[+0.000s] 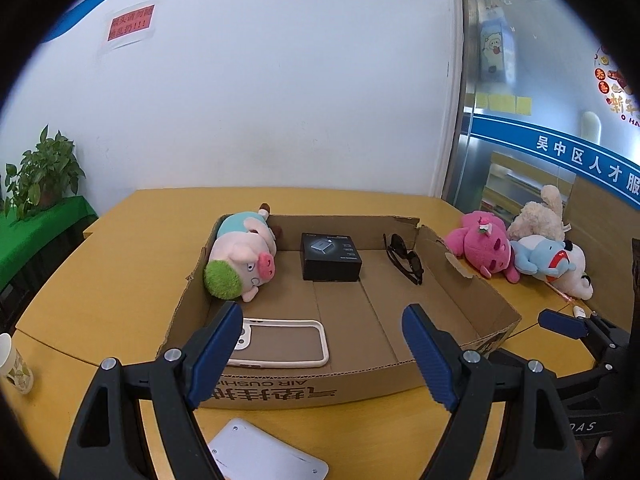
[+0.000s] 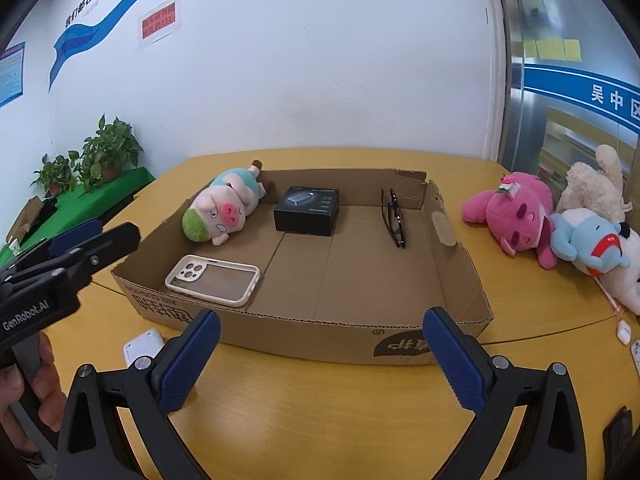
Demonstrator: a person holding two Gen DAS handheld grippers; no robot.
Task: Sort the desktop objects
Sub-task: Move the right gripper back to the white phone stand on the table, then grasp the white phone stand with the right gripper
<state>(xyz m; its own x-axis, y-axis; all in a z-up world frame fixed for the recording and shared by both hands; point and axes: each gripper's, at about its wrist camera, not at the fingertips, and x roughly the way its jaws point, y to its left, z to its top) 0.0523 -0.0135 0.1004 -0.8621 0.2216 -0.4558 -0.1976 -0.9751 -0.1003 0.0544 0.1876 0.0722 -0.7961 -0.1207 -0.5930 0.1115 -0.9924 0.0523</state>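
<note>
A shallow cardboard box (image 1: pixel 472 308) (image 2: pixel 460 276) lies on the yellow table. Inside it are a pig plush (image 1: pixel 244 260) (image 2: pixel 220 210), a black carton (image 1: pixel 330 256) (image 2: pixel 307 210), dark sunglasses (image 1: pixel 404 258) (image 2: pixel 394 216) and a clear phone case (image 1: pixel 280 342) (image 2: pixel 214 280). My left gripper (image 1: pixel 324 344) hangs open over the box's near wall, nothing between its fingers. My right gripper (image 2: pixel 320 348) is open too, in front of the box and empty. From the left wrist view the right gripper's fingertips (image 1: pixel 560 322) show at the right; the left one (image 2: pixel 92 240) appears at the left of the right wrist view.
A pink plush (image 1: pixel 486 250) (image 2: pixel 516 210), a blue plush (image 1: pixel 544 258) (image 2: pixel 588 242) and a cream plush (image 1: pixel 540 216) (image 2: pixel 592 184) lie right of the box. A white flat device (image 1: pixel 264 452) (image 2: pixel 142 344) sits near the front. A paper cup (image 1: pixel 12 360) stands left. Small white earbuds case (image 2: pixel 624 330).
</note>
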